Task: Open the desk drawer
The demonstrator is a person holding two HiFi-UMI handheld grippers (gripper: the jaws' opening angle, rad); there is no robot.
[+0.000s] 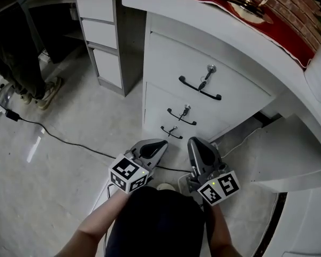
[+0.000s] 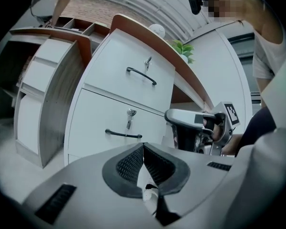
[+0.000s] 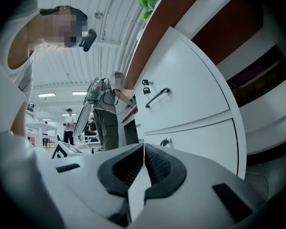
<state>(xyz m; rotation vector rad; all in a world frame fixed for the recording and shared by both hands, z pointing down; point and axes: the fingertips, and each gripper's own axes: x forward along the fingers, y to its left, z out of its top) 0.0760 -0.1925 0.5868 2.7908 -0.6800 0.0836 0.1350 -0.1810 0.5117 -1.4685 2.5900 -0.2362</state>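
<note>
**Operator:** Report tool status, nearest first.

**Inspector:** The left gripper is at 6 o'clock in the head view, and the right gripper is just beside it at its 3 o'clock. On each, the fingers are pressed fully together with nothing between them. Neither gripper touches the furniture.

**Operator:** Locate the target.

**Inspector:** At 12 o'clock from the grippers, under the desk, are three drawers: the bottom drawer, the middle drawer and the top drawer. Each has a black handle and a key in its lock, and all three fronts sit flush. Farther off, at 10 o'clock, stands a second drawer unit.

**Operator:** Progress?

**Inspector:** No part of the opening is done. Remaining, by judgement: part the fingers, close them on one handle and pull outward. Which drawer is intended cannot be determined.
</note>
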